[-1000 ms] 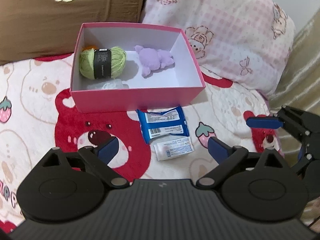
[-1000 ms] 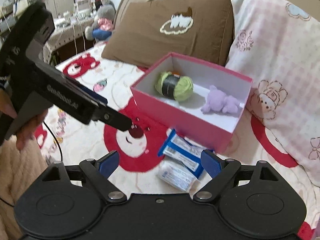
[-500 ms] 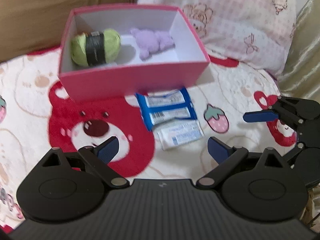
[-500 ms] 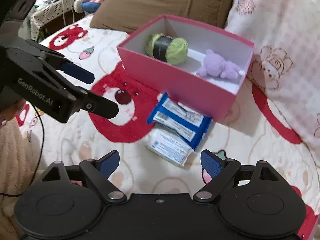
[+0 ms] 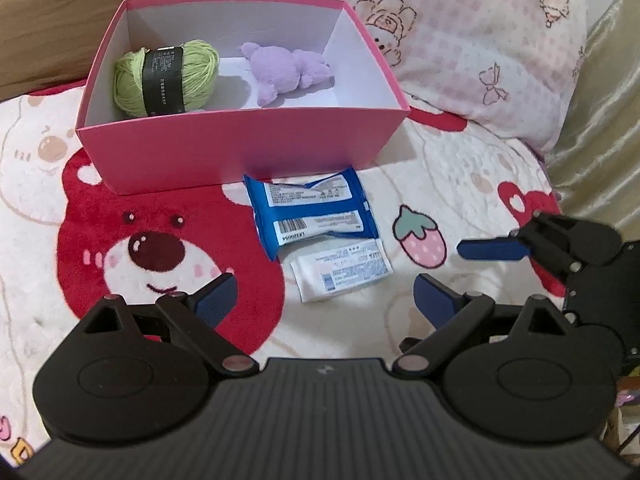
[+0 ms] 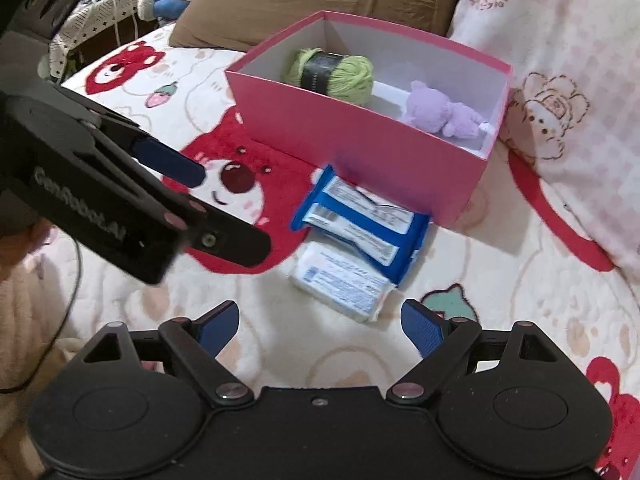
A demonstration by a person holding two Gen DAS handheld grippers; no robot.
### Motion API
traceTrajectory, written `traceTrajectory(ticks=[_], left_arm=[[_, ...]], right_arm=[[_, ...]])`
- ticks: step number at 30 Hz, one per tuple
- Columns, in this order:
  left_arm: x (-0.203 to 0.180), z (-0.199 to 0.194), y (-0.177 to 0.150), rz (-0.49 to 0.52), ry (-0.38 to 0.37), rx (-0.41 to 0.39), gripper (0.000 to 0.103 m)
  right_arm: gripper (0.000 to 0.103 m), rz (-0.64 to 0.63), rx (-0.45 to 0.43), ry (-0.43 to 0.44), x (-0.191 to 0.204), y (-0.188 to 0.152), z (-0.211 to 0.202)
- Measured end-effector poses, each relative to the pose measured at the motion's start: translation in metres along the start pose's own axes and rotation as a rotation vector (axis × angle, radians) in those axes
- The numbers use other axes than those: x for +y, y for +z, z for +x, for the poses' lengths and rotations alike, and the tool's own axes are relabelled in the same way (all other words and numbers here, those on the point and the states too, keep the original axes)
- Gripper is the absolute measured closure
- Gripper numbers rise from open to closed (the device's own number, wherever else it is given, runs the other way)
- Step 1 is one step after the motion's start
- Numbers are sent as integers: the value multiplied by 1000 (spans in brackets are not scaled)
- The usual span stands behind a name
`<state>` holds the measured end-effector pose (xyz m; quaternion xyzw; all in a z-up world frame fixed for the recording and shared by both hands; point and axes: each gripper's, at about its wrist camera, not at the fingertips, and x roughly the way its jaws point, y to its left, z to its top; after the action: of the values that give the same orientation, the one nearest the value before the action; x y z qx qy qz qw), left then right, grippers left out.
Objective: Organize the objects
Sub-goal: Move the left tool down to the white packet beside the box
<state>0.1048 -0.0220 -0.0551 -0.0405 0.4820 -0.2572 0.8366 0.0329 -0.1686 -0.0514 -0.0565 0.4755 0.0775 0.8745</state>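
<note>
Pink box [image 5: 240, 152]: open top, on the bear blanket [image 5: 60, 168], pillows behind it.
Yarn [image 5: 166, 76]: green ball with a black band, inside box, left side.
Plush [image 5: 286, 70]: purple, inside box, right of yarn, apart from it.
Blue pack [image 5: 312, 210]: flat on blanket, just in front of box wall.
White pack [image 5: 342, 270]: on blanket, touching blue pack's near edge, partly under it.
Left gripper [image 5: 326, 296]: yours, jaws wide apart, nothing between them, hovering near the white pack.
Right gripper [image 6: 320, 322]: yours, jaws wide too, empty, white pack just ahead of the tips.
</note>
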Motion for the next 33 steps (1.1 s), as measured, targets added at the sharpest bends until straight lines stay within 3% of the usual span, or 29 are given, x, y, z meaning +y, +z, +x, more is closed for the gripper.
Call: traceTrajectory(ticks=[7, 14, 20, 24, 27, 30, 32, 33], left_arm=[[20, 26, -2, -97, -64, 59, 8], [23, 36, -5, -90, -56, 35, 9], [23, 58, -12, -121, -60, 32, 10], [20, 76, -23, -159, -19, 30, 10], [18, 82, -23, -154, -30, 7, 11], [18, 86, -23, -153, -39, 4, 20], [18, 90, -23, -155, -58, 26, 36], [19, 92, -23, -165, -66, 35, 39]], right_arm=[[14, 92, -34, -13, -14, -6, 22], [16, 178, -65, 19, -14, -4, 46], [16, 235, -41, -20, -18, -11, 65], [16, 237, -35, -39, -20, -16, 73], [17, 227, -28, -27, -22, -17, 78], [18, 210, -31, -32, -21, -17, 82], [20, 213, -22, -25, -22, -18, 85], [20, 217, -18, -19, -22, -18, 87]])
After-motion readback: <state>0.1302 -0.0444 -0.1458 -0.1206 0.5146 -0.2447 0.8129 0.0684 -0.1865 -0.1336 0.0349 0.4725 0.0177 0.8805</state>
